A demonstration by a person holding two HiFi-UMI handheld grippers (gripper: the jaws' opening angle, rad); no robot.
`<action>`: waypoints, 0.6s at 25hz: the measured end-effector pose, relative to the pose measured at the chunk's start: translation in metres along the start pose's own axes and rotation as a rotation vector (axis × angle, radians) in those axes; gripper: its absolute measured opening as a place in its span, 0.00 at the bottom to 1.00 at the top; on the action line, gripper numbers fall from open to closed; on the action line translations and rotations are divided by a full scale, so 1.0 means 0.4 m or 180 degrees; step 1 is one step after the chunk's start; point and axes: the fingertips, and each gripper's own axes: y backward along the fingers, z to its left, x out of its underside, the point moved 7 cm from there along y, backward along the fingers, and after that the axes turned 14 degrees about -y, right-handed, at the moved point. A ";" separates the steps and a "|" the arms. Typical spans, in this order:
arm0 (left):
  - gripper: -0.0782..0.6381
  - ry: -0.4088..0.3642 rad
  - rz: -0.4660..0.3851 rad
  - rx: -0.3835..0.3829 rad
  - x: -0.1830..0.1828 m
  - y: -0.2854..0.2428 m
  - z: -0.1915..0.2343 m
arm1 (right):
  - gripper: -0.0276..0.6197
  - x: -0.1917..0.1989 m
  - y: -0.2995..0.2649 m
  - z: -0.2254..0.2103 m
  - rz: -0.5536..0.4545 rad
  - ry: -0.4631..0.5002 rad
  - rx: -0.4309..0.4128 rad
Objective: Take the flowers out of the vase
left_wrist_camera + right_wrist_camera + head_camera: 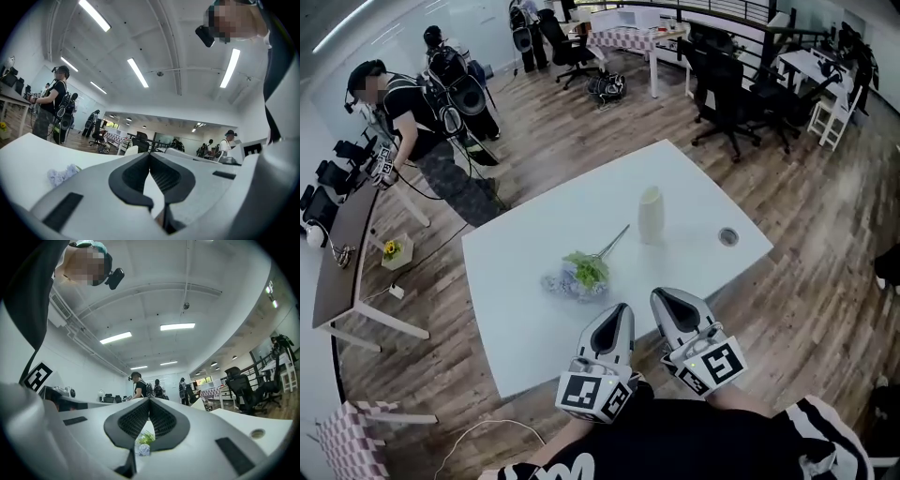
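The flowers (581,272) are laid on the table (525,323), apart from and ahead of the closed fingertips; jaws of the left gripper (617,311) and right gripper (668,298) are pressed together, empty.

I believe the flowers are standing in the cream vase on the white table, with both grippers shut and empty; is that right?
Not quite. The head view shows the flowers lying on the white table beside the cream vase, not in it; the vase stands upright and apart from them. The left gripper and right gripper are indeed shut and empty.
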 end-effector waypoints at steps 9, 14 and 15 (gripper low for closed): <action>0.12 0.0073 0.0044 0.0004 0.025 0.131 -0.260 | 0.07 -0.051 0.281 0.042 0.0014 -0.0047 0.0066; 0.12 0.0079 0.0102 -0.0098 0.046 0.228 -0.371 | 0.07 -0.059 0.415 0.083 0.0042 -0.0136 0.0048; 0.12 0.0085 0.0108 -0.0109 0.050 0.246 -0.390 | 0.07 -0.058 0.441 0.094 0.0040 -0.0151 0.0045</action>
